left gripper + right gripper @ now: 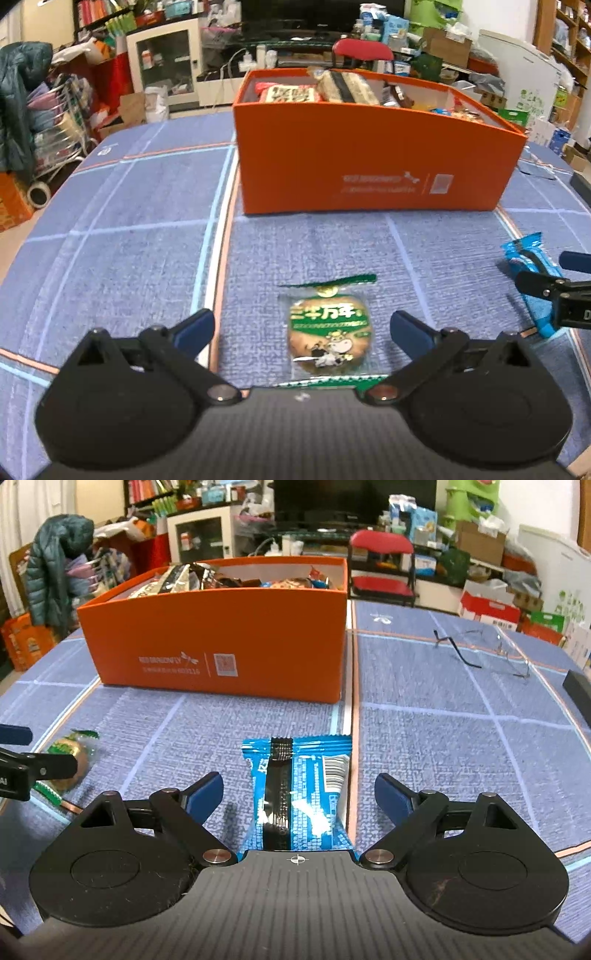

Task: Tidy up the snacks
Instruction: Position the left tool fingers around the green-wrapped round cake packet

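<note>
pre-grasp step, both sides. left gripper [301, 328] fingers spread, green cookie pack [328, 332] between them on desk. right gripper [299, 792] spread around blue snack pack [295, 794]. next: close, lift to orange box [221, 635].

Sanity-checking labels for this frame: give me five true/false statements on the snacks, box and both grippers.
1. The left gripper is open around the green cookie packet, pads clear of it. True.
2. The blue wrapper snack is already in the orange box. False: it lies on the blue tablecloth between the open fingers of the right gripper.
3. The orange box already holds several snack packets. True.
4. The right gripper is shut on the blue wrapper snack. False: its pads stand apart from it on both sides.
5. A pair of glasses lies inside the box. False: it lies on the tablecloth, to the right of the box in the right wrist view.
</note>
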`<state>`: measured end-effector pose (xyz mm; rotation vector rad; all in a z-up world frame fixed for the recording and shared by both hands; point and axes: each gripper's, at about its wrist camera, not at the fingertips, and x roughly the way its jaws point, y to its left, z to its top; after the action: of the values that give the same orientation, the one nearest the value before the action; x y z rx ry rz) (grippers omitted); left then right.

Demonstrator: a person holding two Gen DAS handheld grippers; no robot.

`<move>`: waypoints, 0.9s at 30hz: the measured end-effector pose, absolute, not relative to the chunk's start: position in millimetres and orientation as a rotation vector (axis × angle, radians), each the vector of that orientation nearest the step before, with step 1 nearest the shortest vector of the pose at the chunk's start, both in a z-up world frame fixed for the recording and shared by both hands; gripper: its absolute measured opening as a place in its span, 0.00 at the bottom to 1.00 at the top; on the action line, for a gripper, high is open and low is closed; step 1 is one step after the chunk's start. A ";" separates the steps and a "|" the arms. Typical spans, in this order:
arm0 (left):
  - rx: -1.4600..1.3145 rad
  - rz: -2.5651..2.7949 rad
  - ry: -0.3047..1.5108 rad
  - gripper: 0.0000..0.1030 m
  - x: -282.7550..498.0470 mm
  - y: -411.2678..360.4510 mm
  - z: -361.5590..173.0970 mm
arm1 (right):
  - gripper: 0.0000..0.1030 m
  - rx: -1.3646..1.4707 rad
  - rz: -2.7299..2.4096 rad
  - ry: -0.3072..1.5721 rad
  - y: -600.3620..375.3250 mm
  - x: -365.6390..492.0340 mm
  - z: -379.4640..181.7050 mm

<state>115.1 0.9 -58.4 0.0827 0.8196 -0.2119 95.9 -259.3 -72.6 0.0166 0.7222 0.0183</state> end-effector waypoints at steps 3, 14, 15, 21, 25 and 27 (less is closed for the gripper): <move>0.071 -0.183 0.832 0.99 118.0 1.7 -61.1 | 0.77 0.024 0.025 0.734 -258.8 98.4 -75.2; 0.066 -0.146 0.858 0.99 124.2 -1.4 -70.3 | 0.76 0.010 0.027 0.762 -253.2 102.9 -81.8; 0.064 -0.145 0.860 0.99 124.5 -1.4 -70.8 | 0.76 0.009 0.027 0.762 -252.5 102.9 -82.2; 0.068 -0.152 0.872 0.99 125.9 -3.3 -73.3 | 0.74 0.001 0.037 0.767 -247.8 104.1 -83.9; 0.077 -0.158 0.873 0.99 126.4 -4.6 -73.6 | 0.75 -0.002 0.035 0.765 -246.6 104.0 -84.4; 0.081 -0.158 0.873 0.99 126.5 -5.5 -73.9 | 0.75 -0.005 0.021 0.763 -247.5 103.9 -84.1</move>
<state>126.5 -5.5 -73.9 0.0813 0.8731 -0.1581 103.9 -247.5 -84.1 -0.0053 0.7630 0.0209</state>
